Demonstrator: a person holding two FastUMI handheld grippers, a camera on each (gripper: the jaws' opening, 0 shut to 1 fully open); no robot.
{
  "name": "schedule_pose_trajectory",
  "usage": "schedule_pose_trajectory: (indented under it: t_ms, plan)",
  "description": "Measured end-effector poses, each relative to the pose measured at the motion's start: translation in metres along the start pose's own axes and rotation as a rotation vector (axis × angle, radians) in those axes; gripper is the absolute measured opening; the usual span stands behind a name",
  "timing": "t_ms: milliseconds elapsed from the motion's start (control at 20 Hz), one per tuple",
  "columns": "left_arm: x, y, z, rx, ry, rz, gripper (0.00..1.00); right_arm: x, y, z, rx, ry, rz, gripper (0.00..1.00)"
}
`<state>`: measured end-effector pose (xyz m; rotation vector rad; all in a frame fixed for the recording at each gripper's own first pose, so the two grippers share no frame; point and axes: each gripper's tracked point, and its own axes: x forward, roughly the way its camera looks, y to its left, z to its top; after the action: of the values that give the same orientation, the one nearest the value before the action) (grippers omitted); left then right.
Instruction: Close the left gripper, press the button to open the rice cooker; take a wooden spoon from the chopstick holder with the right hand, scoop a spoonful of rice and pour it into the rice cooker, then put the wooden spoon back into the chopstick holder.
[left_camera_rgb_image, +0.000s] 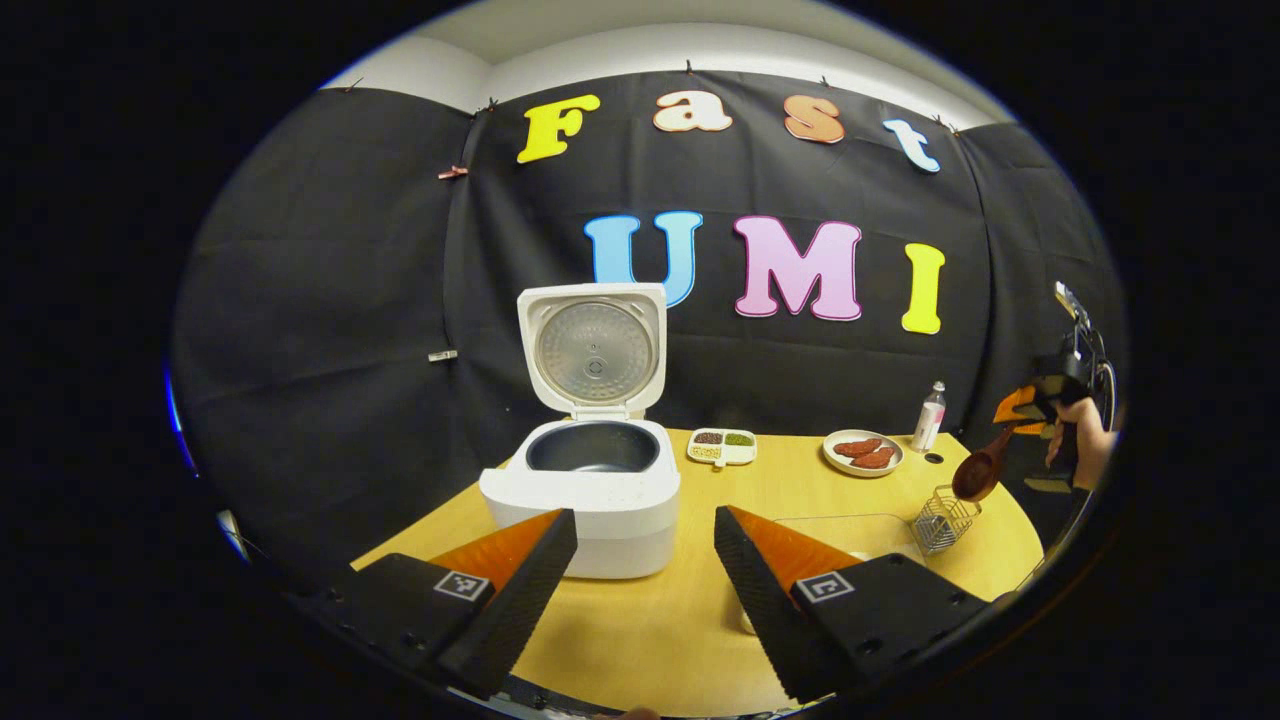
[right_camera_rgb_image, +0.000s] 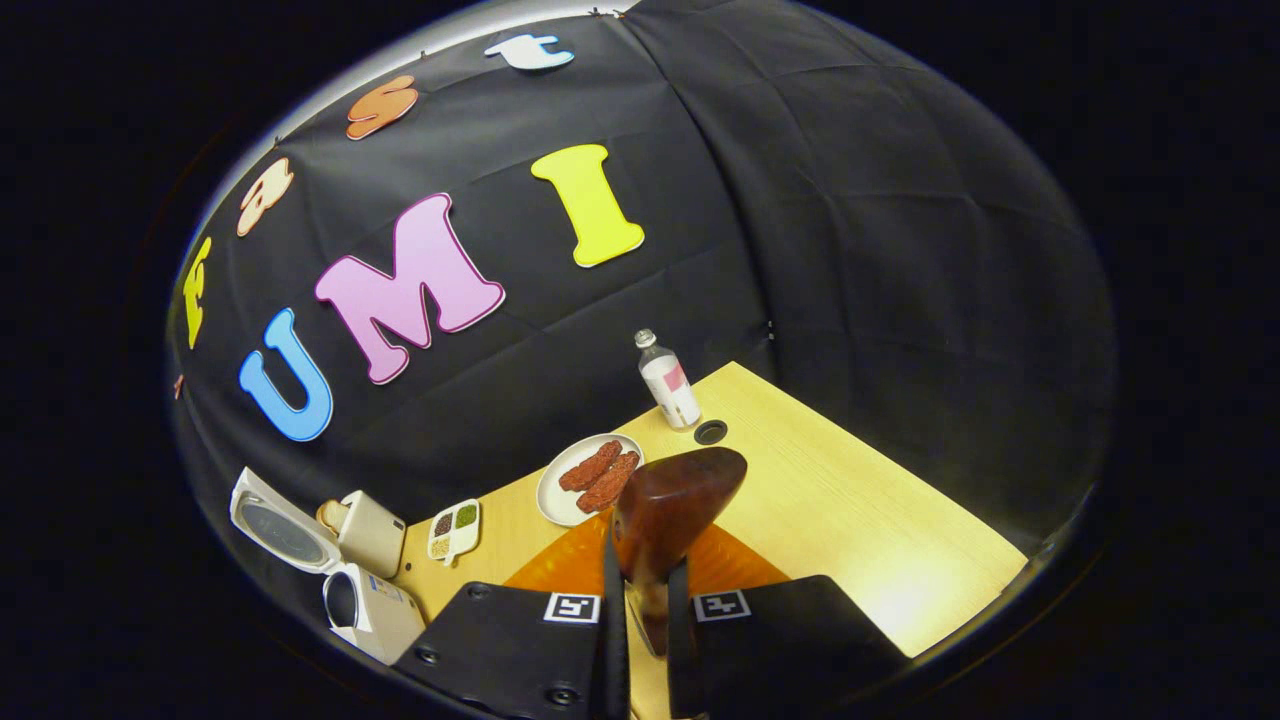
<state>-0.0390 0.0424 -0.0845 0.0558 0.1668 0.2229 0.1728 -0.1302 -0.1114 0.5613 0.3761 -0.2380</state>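
right tool (right_camera_rgb_image: 645, 610) grips wooden spoon (right_camera_rgb_image: 665, 510); rice cooker (left_camera_rgb_image: 590, 480) open.

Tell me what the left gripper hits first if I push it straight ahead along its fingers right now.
Most likely the rice cooker. The left gripper is open and aimed across the table; the cooker's right front corner lies just beyond its left finger. Depth is unclear, so the right finger may pass beside it.
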Motion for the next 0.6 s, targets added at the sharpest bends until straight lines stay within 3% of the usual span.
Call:
schedule_pose_trajectory:
  t_ms: [50,250,600]
  plan:
    - [-0.004,0.001,-0.003,-0.007,0.006,-0.022,0.95,-0.009,0.004,0.001,-0.009,-0.011,-0.001,0.19]
    - [-0.008,0.032,-0.016,-0.012,0.022,-0.048,0.95,-0.044,0.036,-0.015,-0.025,-0.013,0.025,0.19]
    - [-0.008,0.062,-0.032,-0.04,0.035,-0.114,0.95,-0.084,0.11,-0.077,-0.051,0.04,0.142,0.19]
